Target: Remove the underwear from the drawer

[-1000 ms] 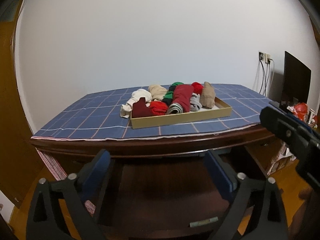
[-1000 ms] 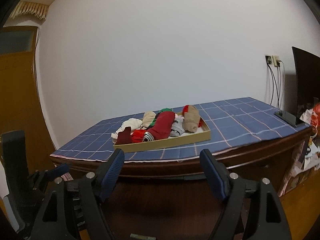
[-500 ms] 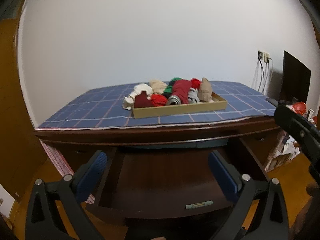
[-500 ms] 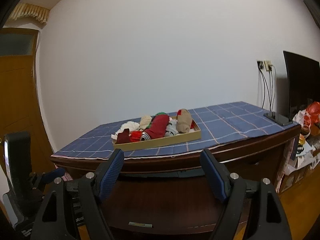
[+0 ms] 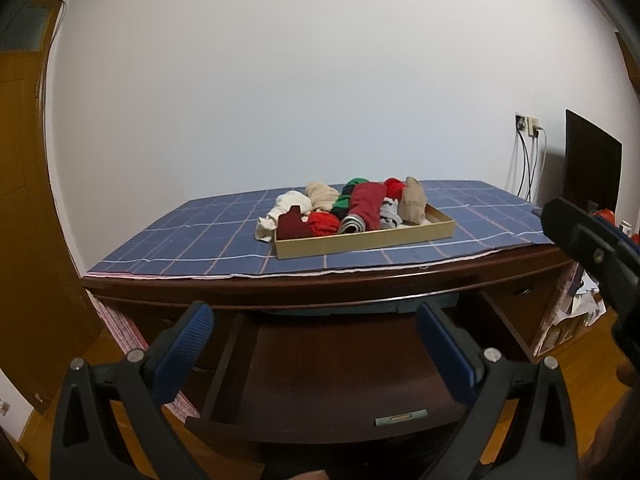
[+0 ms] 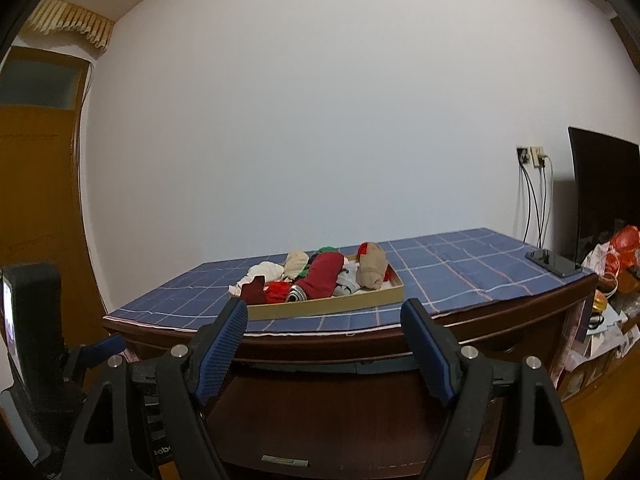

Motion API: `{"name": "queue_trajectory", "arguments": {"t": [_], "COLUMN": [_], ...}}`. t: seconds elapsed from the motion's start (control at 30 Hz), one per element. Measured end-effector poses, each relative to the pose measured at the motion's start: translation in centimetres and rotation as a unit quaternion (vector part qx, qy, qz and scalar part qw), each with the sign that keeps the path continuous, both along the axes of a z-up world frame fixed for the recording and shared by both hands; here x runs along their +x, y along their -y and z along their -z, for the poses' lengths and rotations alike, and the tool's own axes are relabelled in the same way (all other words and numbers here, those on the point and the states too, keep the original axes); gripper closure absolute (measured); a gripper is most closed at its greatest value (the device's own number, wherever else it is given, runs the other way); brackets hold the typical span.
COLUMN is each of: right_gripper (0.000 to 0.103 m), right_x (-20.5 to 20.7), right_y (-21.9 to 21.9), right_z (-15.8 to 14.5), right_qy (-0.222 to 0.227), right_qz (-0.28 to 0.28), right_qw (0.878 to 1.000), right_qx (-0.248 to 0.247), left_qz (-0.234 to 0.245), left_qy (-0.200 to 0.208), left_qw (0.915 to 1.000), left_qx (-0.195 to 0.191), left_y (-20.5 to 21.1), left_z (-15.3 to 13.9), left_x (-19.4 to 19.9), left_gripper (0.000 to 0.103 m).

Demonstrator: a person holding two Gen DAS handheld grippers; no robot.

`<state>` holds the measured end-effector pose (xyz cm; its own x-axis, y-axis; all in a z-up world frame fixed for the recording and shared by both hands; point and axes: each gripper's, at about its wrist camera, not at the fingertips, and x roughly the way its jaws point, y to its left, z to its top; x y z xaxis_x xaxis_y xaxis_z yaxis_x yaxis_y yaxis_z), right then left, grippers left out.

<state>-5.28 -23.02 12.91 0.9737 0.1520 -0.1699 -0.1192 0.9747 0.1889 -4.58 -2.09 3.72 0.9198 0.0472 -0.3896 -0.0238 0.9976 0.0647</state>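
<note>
A shallow tan tray point(image 5: 366, 238) point(image 6: 328, 307) holds several rolled pieces of underwear point(image 5: 362, 206) point(image 6: 322, 276) in red, maroon, green, grey, beige and white. It stands on the blue checked cloth of a dark wooden desk. Below the desk top a dark wooden drawer point(image 5: 332, 384) point(image 6: 340, 420) is pulled out; I see nothing in it. My left gripper point(image 5: 316, 344) is open and empty, in front of the drawer. My right gripper point(image 6: 324, 344) is open and empty, just before the desk's front edge.
A black monitor point(image 6: 600, 196) and a dark phone point(image 6: 554, 262) stand at the desk's right end, with cables on the wall. Clutter and bags point(image 6: 616, 248) lie to the right. A wooden door point(image 5: 24, 200) is at the left.
Both grippers have drawn back and risen a little, so the desk looks farther away and the open drawer shows more. Both stay open. The tray has not moved.
</note>
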Motion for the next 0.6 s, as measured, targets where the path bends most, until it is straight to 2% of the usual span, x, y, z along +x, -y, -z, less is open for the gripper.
{"name": "queue_trajectory", "arguments": {"t": [0.6], "right_gripper": [0.022], "right_x": [0.29], "right_y": [0.27], "right_z": [0.39], "right_qy": [-0.011], "right_qz": [-0.001], "right_qw": [1.000], "right_qx": [0.008], "left_qz": [-0.004], "left_qy": [0.000], "left_qw": [1.0000], "left_qx": [-0.001], "left_y": [0.06], "left_z": [0.12], "left_x": [0.15], "left_gripper": [0.000]}}
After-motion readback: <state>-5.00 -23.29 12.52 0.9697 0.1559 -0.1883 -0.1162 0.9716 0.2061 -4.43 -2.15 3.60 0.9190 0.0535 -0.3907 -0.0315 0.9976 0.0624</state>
